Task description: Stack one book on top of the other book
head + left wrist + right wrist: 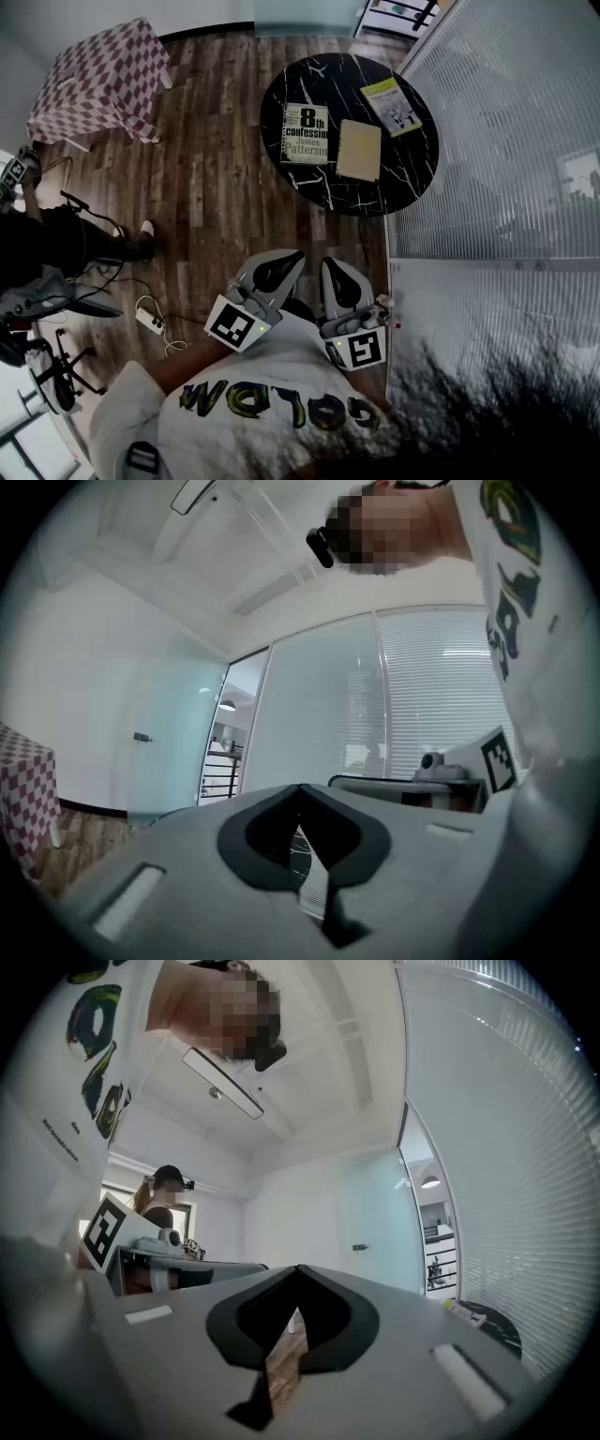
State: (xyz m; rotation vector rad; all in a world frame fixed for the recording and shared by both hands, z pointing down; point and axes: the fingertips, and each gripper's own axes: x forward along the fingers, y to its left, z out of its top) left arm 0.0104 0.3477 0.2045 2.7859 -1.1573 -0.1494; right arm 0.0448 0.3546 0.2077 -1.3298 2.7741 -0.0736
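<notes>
On the round black marble table (291,84) lie three books: one with black-and-white print on its cover (306,134) at the left, a plain tan book (359,150) beside it, and a yellow-green book (393,106) at the far right. Both grippers are held close to my chest, well short of the table. My left gripper (278,268) is shut with nothing in it, and my right gripper (337,278) is likewise shut and empty. In the left gripper view (302,819) and the right gripper view (296,1303) the jaws meet, pointing level across the room.
A table with a red checked cloth (103,77) stands at the far left. A white blind wall (506,169) runs along the right. Cables and a white power strip (150,321) lie on the wood floor, near a seated person (56,239) at the left.
</notes>
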